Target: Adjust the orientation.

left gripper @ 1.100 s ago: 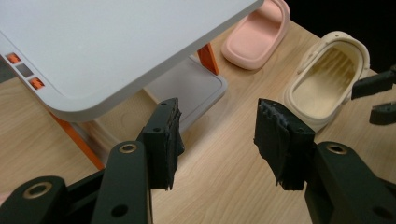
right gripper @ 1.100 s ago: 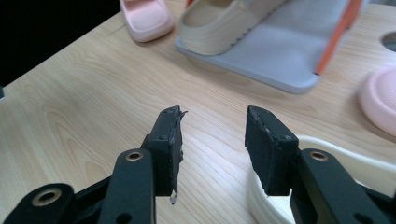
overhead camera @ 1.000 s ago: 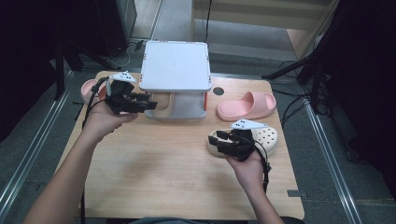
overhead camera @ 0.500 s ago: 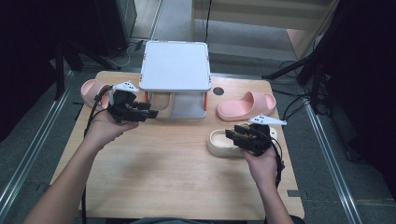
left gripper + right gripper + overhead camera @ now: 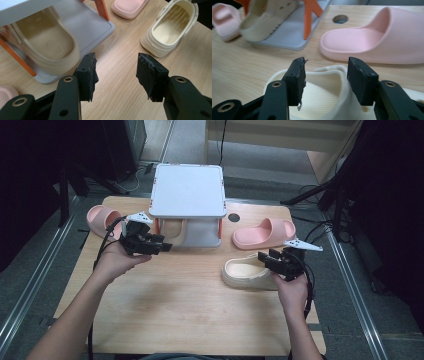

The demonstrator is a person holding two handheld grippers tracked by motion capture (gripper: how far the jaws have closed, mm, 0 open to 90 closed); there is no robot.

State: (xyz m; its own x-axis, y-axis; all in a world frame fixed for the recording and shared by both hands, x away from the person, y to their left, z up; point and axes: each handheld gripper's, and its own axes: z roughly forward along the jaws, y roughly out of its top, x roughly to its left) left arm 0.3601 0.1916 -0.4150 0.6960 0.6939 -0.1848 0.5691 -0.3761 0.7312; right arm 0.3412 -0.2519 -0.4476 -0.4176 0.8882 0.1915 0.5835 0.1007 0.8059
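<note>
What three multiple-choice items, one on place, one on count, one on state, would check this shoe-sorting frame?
1. Where is the cream clog that the right gripper reaches for?
A. On the table in front of the rack
B. On top of the rack
C. On the floor

2. How many pink slippers lie on the table?
A. One
B. Two
C. Three

3. How do the left gripper jaws stand?
A. Shut on a slipper
B. Shut on nothing
C. Open, with nothing between them

Key: 1 A, the clog sits on the wood table, apart from the white rack. 2 B, one pink slipper lies right of the rack and another pink slipper left of it. 3 C, the left gripper view shows bare table between the spread jaws.
</note>
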